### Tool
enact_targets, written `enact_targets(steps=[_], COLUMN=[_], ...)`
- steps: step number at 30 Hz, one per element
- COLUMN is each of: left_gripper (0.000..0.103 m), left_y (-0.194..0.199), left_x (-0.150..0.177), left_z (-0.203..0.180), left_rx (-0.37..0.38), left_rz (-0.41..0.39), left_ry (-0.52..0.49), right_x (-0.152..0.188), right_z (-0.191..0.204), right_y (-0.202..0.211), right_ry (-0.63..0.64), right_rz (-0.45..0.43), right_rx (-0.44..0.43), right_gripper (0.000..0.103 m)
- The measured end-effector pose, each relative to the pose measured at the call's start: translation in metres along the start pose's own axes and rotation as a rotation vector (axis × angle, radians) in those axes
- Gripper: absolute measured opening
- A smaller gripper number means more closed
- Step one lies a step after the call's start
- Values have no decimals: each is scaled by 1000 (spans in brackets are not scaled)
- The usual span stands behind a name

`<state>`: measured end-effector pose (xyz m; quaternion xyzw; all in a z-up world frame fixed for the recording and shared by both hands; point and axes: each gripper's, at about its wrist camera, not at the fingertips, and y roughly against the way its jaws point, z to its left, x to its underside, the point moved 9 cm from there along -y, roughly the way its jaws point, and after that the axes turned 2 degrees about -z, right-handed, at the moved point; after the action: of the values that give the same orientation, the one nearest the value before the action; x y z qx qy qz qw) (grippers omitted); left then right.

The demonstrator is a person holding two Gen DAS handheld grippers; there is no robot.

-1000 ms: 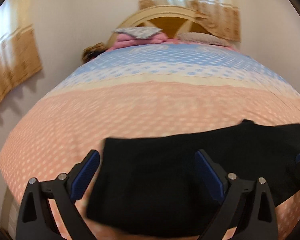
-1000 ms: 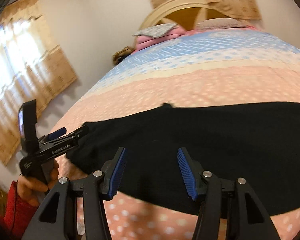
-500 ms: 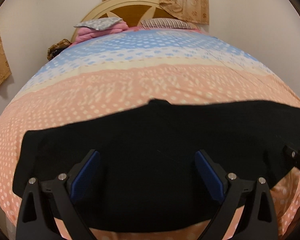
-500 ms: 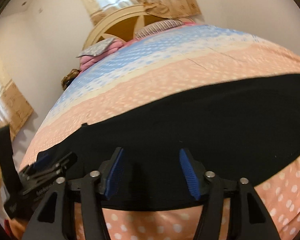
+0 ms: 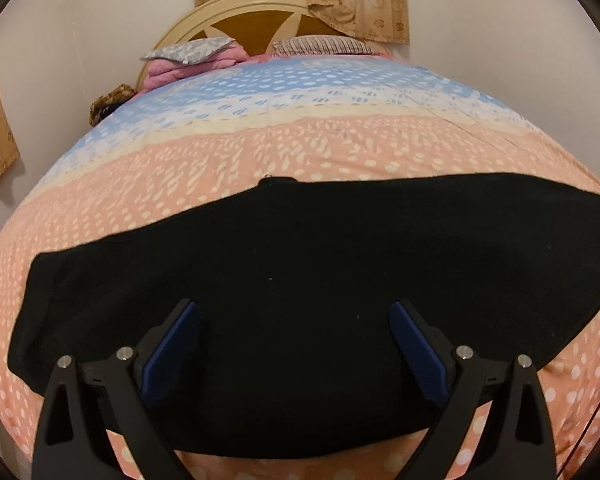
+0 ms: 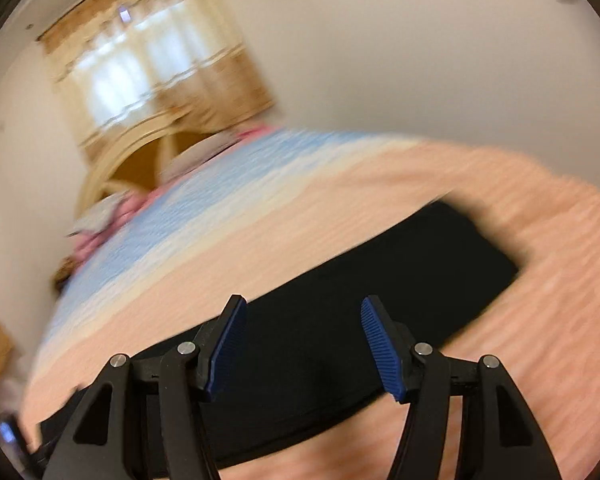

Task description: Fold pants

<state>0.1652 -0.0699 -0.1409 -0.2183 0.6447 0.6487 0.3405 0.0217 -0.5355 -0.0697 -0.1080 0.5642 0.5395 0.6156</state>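
- Pants point(image 5: 300, 300): black, lying flat in a long band across the bed point(image 5: 260, 152), parallel to its near edge and close to it; both short ends show in the left wrist view, the left end squared off, the right end rounded toward the bed's right edge. A small bump breaks the far long edge near its middle. In the right wrist view the pants point(image 6: 360, 300) appear blurred, one squared end pointing toward the bed's right side.
- Bed cover: peach with pale dots over the near part, a cream stripe beyond it, blue and white toward the head.
- Left hand-held gripper point(image 5: 296, 344): jaws wide apart, blue pads over the middle of the pants, nothing between them; whether the tips touch the cloth cannot be told.
- Right hand-held gripper point(image 6: 302, 340): jaws apart, blue ribbed pads clear of the cloth, nothing gripped; view smeared by motion.
- Headboard point(image 5: 256, 16): arched, cream rim with brown panels, at the far end of the bed.
- Pillows point(image 5: 188, 52): grey one on a pink stack at the head's left corner; a striped one beside it.
- Curtain point(image 5: 356, 0): tan, patterned, behind the headboard.
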Motion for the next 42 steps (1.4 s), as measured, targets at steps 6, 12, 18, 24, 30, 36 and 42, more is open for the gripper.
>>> enact_targets(steps=[6, 12, 18, 24, 30, 36, 42], left_gripper=[100, 102, 103, 103, 103, 103, 103], left_y=[-1, -4, -6, -5, -2, 2, 4], left_x=[-3, -3, -1, 0, 1, 1, 3], left_z=[-2, -2, 0, 1, 2, 1, 5], left_rx=[-32, -50, -51, -38, -16, -14, 8], left_rz=[4, 14, 15, 16, 21, 3, 1], left_ry=[-4, 7, 30, 43, 41, 6, 21], right_x=[-49, -33, -23, -11, -13, -28, 3], right_z=[-97, -122, -118, -103, -98, -28, 92], right_y=[-37, -93, -105, -100, -98, -47, -12], right_ry=[-17, -36, 24, 143, 152, 249, 427], right_rz=[71, 245, 278, 329, 333, 231, 219], right_rx=[103, 52, 71, 42, 75, 16, -174], right_gripper=[61, 61, 63, 29, 14, 12, 12])
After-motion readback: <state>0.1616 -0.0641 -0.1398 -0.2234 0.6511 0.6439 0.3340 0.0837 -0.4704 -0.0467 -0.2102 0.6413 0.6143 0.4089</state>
